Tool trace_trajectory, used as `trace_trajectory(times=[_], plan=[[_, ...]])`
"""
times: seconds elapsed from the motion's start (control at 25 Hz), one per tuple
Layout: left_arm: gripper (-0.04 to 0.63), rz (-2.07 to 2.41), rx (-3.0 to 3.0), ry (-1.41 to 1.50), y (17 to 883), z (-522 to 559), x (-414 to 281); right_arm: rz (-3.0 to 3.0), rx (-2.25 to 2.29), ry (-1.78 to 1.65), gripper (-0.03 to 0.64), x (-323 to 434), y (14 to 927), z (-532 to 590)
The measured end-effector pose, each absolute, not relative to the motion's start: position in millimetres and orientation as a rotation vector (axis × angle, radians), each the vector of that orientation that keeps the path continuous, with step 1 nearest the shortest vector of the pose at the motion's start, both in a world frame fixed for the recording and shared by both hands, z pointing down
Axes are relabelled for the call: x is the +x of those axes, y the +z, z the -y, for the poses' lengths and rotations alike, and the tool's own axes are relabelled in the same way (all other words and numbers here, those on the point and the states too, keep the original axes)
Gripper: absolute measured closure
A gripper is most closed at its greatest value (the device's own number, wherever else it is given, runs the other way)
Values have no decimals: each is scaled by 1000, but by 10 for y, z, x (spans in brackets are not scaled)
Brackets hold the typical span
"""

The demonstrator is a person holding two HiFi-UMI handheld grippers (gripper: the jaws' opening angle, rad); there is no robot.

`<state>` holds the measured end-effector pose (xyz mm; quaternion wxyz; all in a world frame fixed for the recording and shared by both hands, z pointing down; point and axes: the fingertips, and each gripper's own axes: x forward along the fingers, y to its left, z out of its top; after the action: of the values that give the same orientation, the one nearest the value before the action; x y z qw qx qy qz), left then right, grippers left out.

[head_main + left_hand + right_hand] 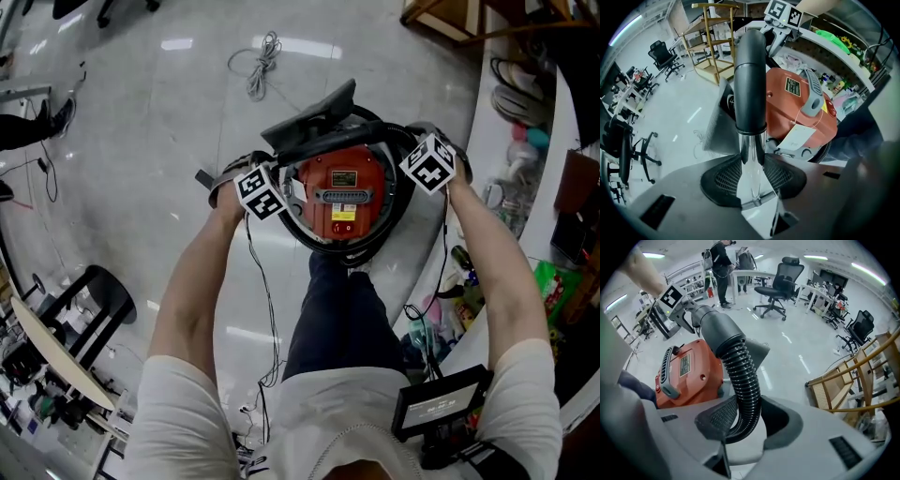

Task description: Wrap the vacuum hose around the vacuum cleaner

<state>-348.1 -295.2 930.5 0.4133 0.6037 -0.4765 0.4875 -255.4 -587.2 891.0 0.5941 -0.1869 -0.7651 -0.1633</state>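
Person as recorded from the head view. A white short-sleeved shirt [183, 403] and dark navy trousers [337, 319] were worn. The left gripper [752, 174] and right gripper [747, 418] were grey, with black mesh-textured pads [723, 176]. Each bore a white cube [261, 192] printed with black square markers. Thin black cables [270, 309] hung at 6 o'clock, and a flat black box [439, 401] sat at 5 o'clock.

No word or number can be read. The vacuum [342, 192] carries a dark plate [343, 178] on its red top, a yellow sticker [344, 215] below it and a white tag [799, 137] on a string, but their print is too small to make out. The left cube [261, 191] and right cube [429, 163] bear black-and-white square markers, without letters.
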Motion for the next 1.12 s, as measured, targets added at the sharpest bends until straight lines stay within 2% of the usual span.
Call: trace_trajectory(times=[1.0,1.12], plan=[[448,1223,1440,1174,9847,2747,-3781,1678,-383,-360,457,-2748,9678,5704],[476,1263,1428,1150,9877,2776,-3832,1657,-327,-312,456,-2680,9790,5766]])
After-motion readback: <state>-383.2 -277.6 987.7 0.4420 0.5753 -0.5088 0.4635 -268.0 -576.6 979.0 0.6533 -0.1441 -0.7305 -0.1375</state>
